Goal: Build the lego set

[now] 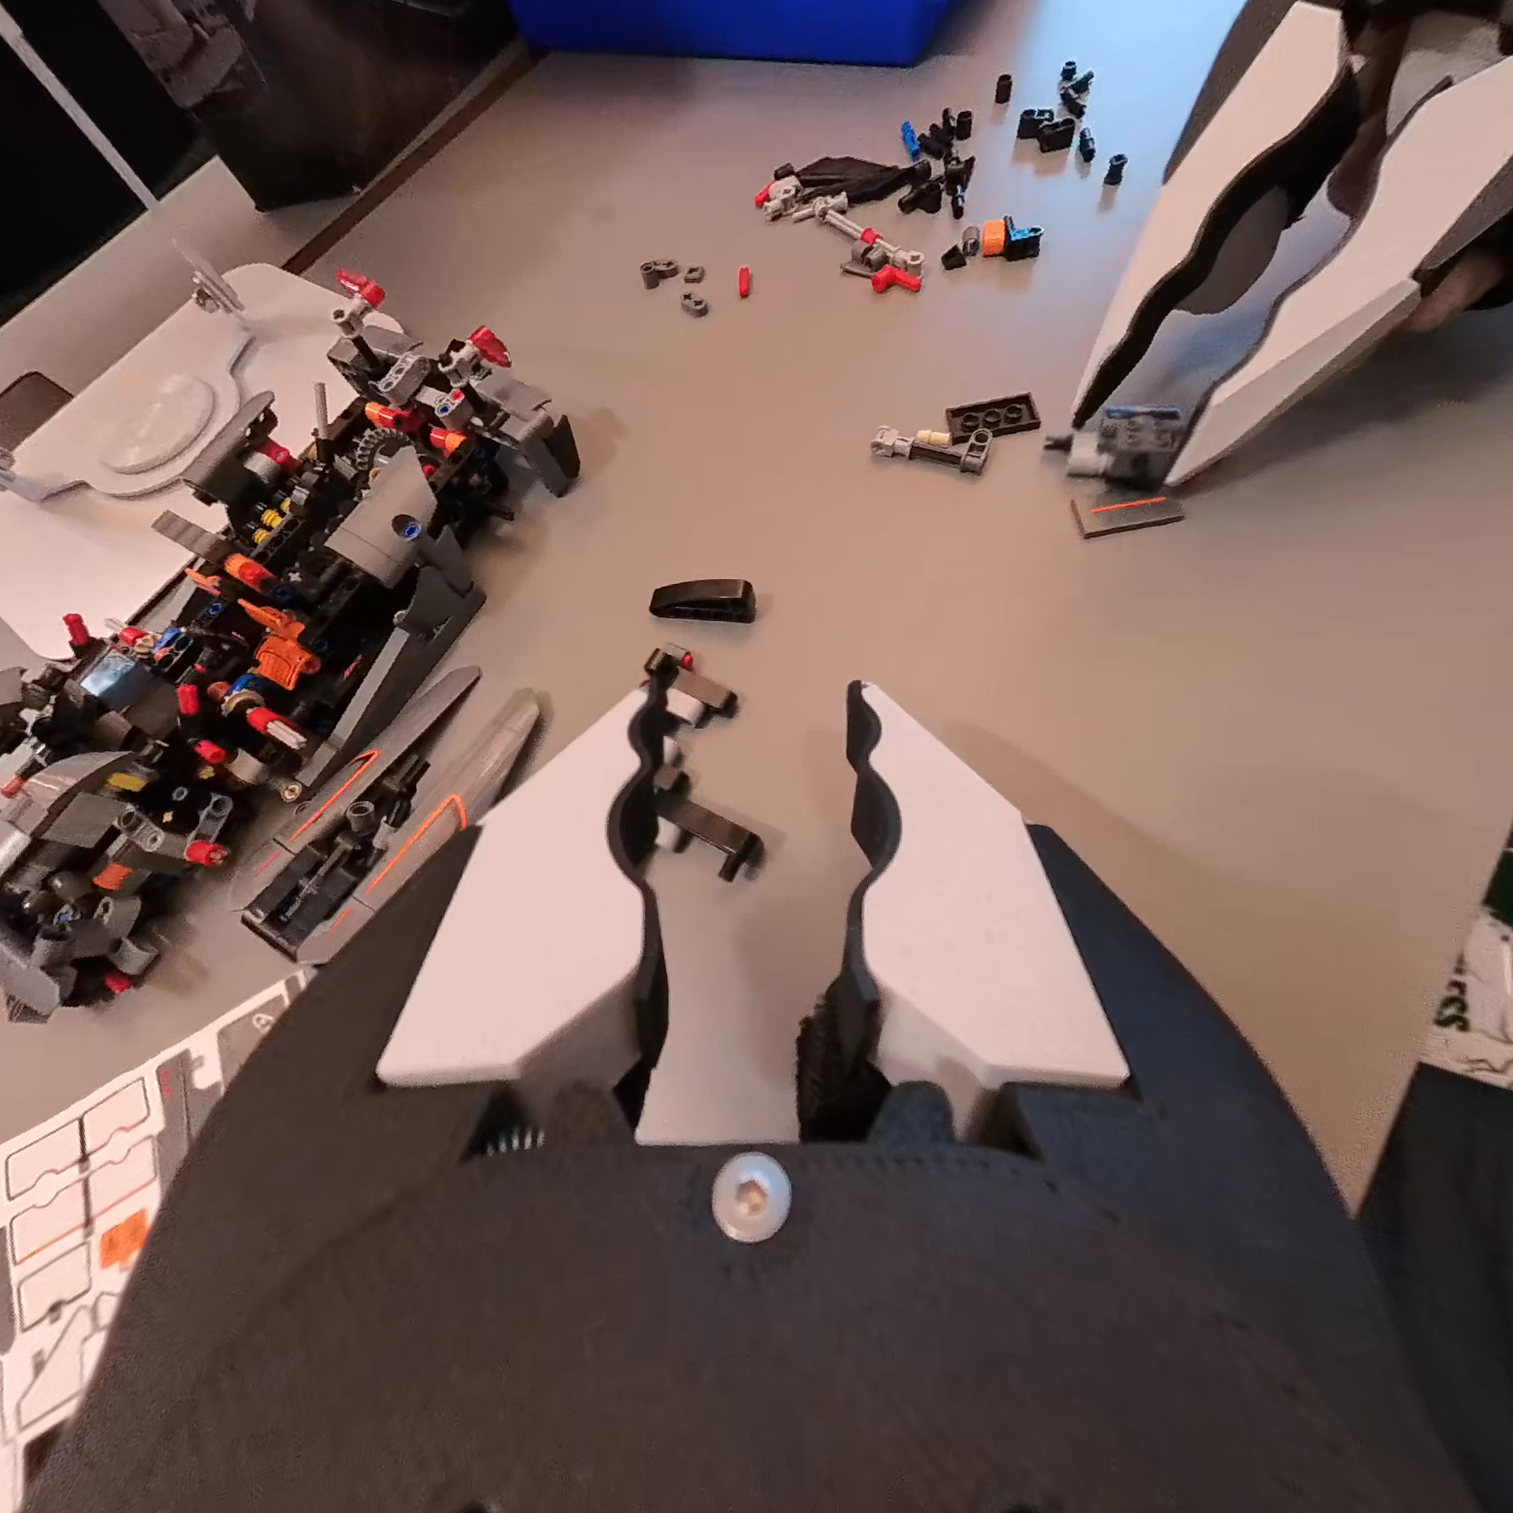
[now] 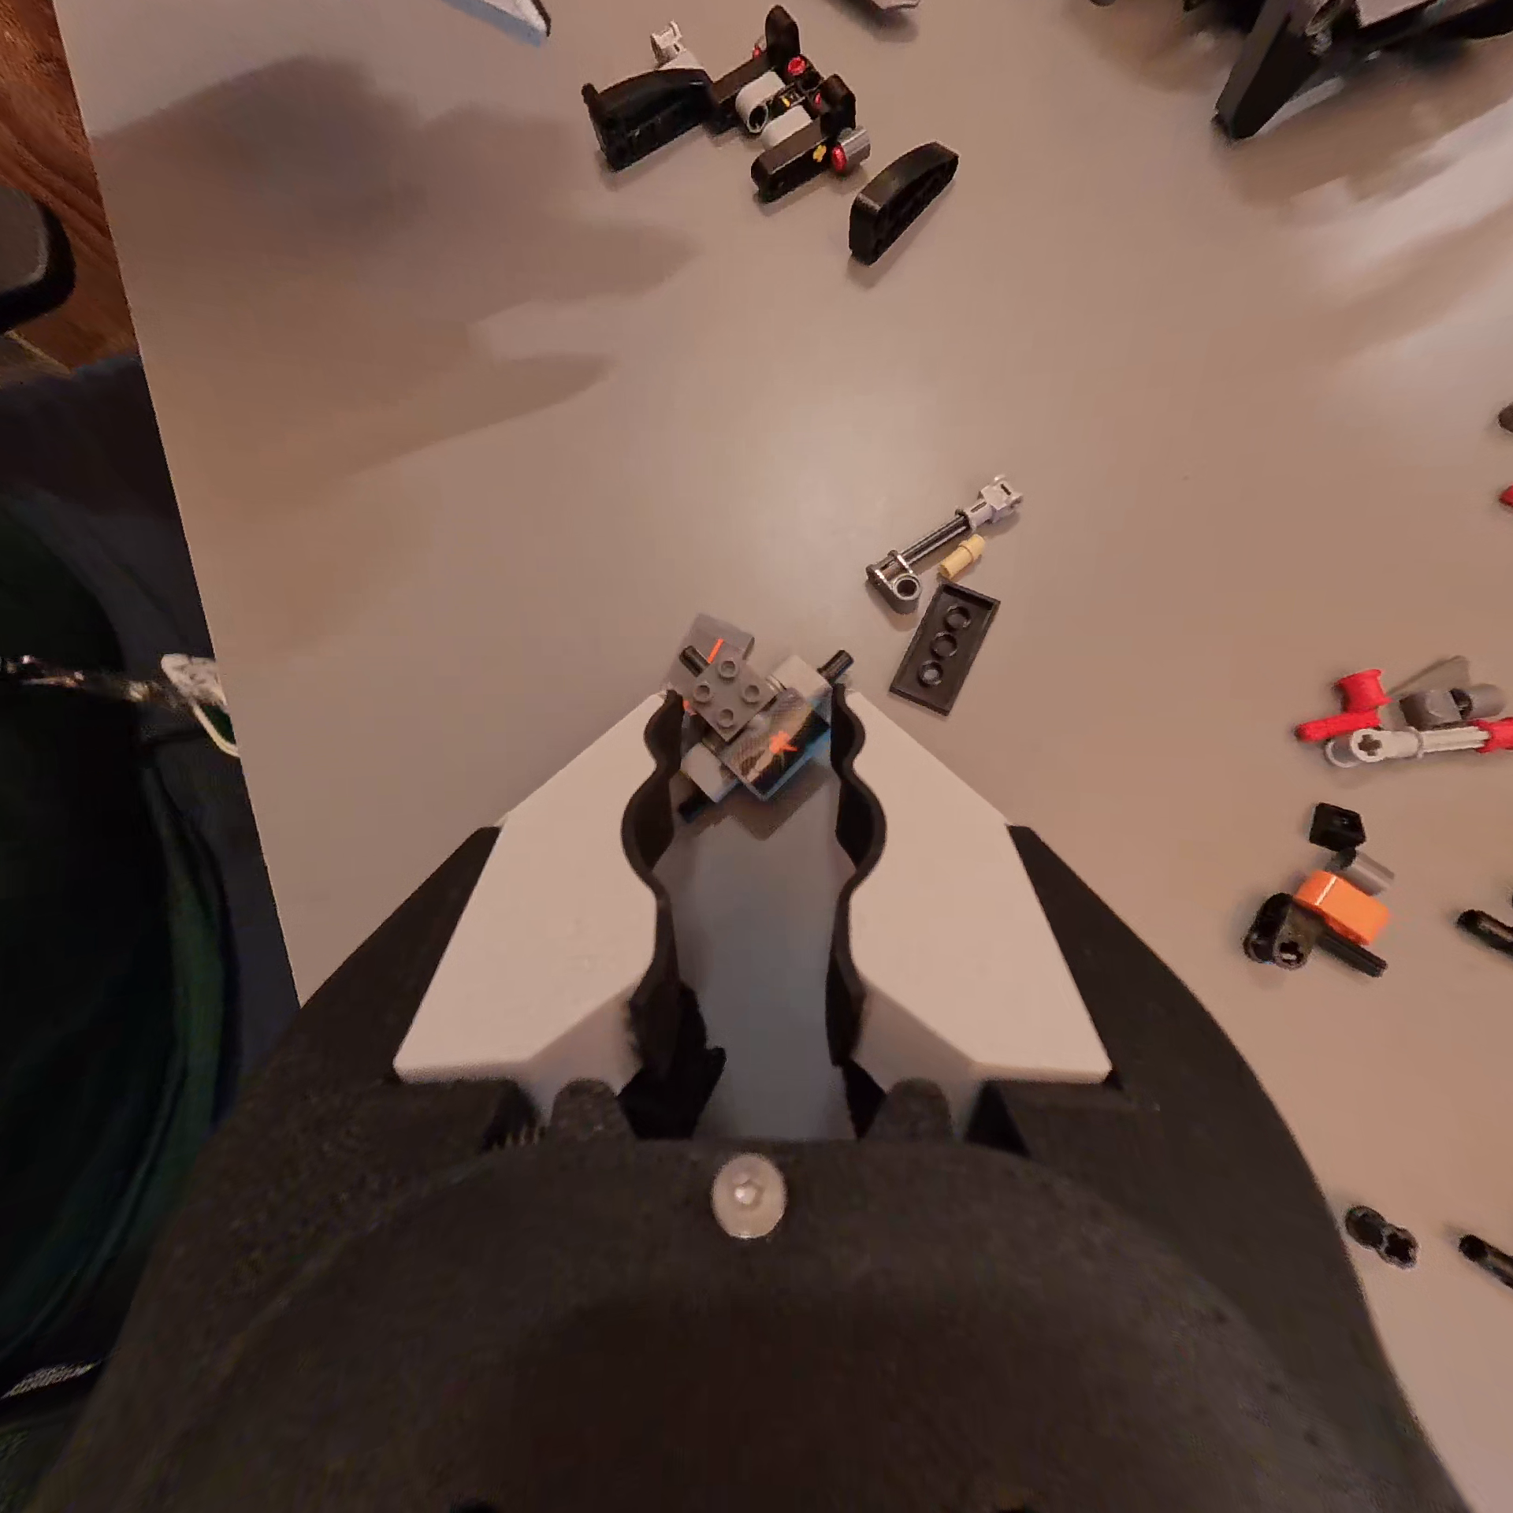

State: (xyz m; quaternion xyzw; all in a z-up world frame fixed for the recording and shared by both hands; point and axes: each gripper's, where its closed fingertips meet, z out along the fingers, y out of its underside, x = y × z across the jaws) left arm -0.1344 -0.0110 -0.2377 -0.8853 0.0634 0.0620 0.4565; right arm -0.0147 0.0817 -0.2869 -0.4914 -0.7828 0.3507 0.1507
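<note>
Lego pieces lie scattered over the grey table (image 1: pixel 819 491), and the large part-built model (image 1: pixel 270 606), black and grey with red and orange pins, sits toward the table's left edge in the left wrist view, beside a long grey winged section (image 1: pixel 385 827) with orange lines.

The right tongs (image 2: pixel 751 702) have a small grey and black sub-assembly (image 2: pixel 749 720) between their tips; it carries a studded grey plate on top and an orange-marked panel, and rests low against the table. Both fingertips meet its sides, so the tongs are closed on it at a narrow gap. A thin dark tile with an orange line (image 1: pixel 1128 514) lies just beside it, on the side nearer the left tongs.

The left tongs (image 1: pixel 749 696) hang wide apart above the table, gripping nothing. A black and light grey beam assembly (image 1: pixel 696 786) lies under and against their left finger (image 1: pixel 573 819), and a black curved panel piece (image 1: pixel 702 602) lies just beyond it.

Near the right tongs lie a flat black plate with three holes (image 2: pixel 944 647), a grey and black axle link (image 2: pixel 941 536) and a small tan pin (image 2: pixel 962 557). Further loose parts, black, red, blue and orange, are heaped toward the table's far edge (image 1: pixel 925 188).
</note>
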